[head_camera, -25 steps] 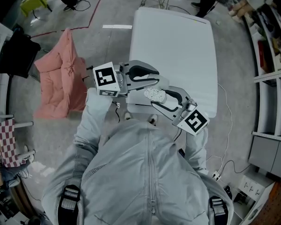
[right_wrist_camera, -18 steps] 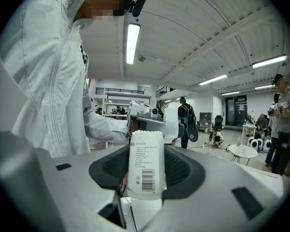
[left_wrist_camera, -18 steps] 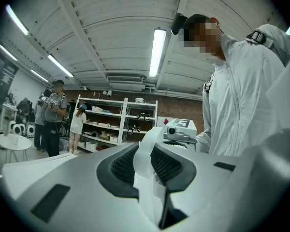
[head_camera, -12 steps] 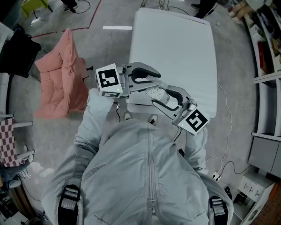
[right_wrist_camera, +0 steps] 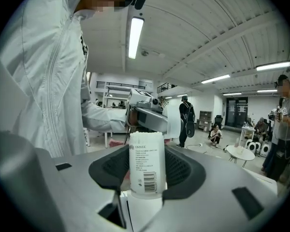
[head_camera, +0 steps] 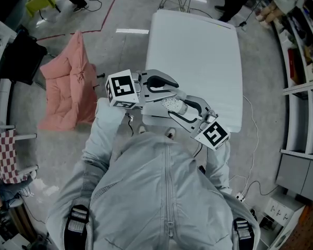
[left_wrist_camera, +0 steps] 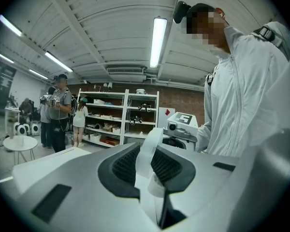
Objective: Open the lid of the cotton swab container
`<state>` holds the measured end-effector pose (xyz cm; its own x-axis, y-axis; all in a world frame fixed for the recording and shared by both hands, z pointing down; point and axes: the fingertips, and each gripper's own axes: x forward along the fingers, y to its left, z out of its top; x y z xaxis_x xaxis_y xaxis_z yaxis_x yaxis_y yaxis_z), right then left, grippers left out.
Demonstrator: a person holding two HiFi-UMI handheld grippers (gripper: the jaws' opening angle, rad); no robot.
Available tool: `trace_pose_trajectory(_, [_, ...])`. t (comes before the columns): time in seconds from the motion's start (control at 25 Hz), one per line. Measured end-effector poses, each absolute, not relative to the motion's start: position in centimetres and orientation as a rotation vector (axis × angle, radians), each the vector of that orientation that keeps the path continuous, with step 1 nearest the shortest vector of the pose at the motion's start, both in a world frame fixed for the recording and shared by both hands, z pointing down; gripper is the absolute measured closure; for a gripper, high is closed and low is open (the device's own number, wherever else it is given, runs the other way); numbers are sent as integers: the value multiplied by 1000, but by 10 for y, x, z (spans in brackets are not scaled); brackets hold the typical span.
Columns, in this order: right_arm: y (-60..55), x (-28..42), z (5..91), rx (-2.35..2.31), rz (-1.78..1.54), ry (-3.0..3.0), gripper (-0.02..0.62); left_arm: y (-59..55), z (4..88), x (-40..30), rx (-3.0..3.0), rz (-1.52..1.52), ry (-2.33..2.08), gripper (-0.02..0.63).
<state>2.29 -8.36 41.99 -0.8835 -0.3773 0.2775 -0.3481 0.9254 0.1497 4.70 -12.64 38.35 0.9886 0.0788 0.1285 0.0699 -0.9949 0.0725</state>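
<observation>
The person is holding both forearms bent in front of the chest, sleeves angling inward so that the two claws are meeting tip to tip. The left claw (head_camera: 173,89) is pointing across toward the right one, its marker cube (head_camera: 120,87) sitting at its rear. The right claw (head_camera: 178,110) is reaching back toward it from the opposite side, its own cube (head_camera: 214,134) trailing nearest the body.

The right claw is standing wide and gripping the cotton swab container (right_wrist_camera: 146,161) by its labelled wall. The container is sitting between the pads, its uncapped top showing swab tips and facing the left claw. The left claw's jaws are narrow and closing on the white lid (left_wrist_camera: 147,158), which is standing edge-on between its pads. The lid is off the container and just beyond the container's top. The white table (head_camera: 198,51) is lying below and ahead of both claws.

Compared with a second ago, the left claw's jaws are standing closer together and its tips are covering more of the swab tips in the head view. The right claw is sitting slightly nearer the left.

Counted: two claws, two marker cubes, one container, one lid, one table.
</observation>
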Motion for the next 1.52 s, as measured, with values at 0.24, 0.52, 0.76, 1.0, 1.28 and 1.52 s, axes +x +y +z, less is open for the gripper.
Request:
trace_pose_trajectory(0.24, [-83,21,432,558,-183,-2640,371,-128,395,49,2913,331,139,537])
trace_pose_trajectory(0.52, [-70,13,427,445,-232,-2686,367,-120,387,47,2586,130,340,543])
trace_pose_trajectory(0.76, [-65,14,405,436,-272,-2769,371,-122,364,57,2389,-176,393,555])
trace_pose_trajectory(1.0, [-65,22,398,479,-264,-2817,377,-122,357,64,2408,-233,368,536])
trace_pose_trajectory(1.28, [-78,27,385,655,-181,-2950,377,-139,373,49,2606,-101,191,376])
trace_pose_trajectory(1.52, [-101,49,395,807,-152,-2861,377,-174,389,25,2907,90,-232,373])
